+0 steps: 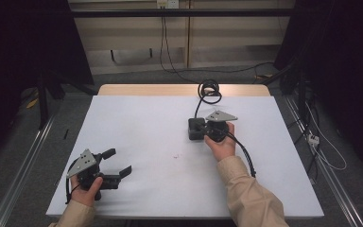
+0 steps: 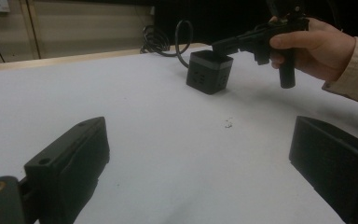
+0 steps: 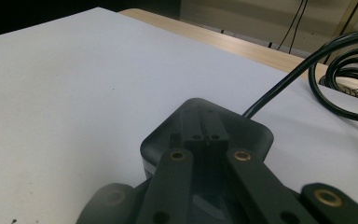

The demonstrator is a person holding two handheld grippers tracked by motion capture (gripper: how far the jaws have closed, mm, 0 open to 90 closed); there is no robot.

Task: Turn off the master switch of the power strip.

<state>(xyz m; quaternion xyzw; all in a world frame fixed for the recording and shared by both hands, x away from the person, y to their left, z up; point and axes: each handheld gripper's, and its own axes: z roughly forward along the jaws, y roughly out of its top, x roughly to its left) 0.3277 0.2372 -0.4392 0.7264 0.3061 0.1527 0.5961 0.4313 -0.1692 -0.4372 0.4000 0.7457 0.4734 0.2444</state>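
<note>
White sheet (image 1: 137, 137) covers a wooden table (image 1: 146, 89), wood edge bare at far side. Grey floor (image 1: 137, 75) around it, metal rails (image 1: 21, 161) either side. Pale panelled wall (image 1: 127, 33) behind with wall socket (image 1: 167, 4), loose cables (image 1: 179, 71) trailing down. Dark curtains (image 1: 23, 42) flank both sides. Dim lighting.
</note>
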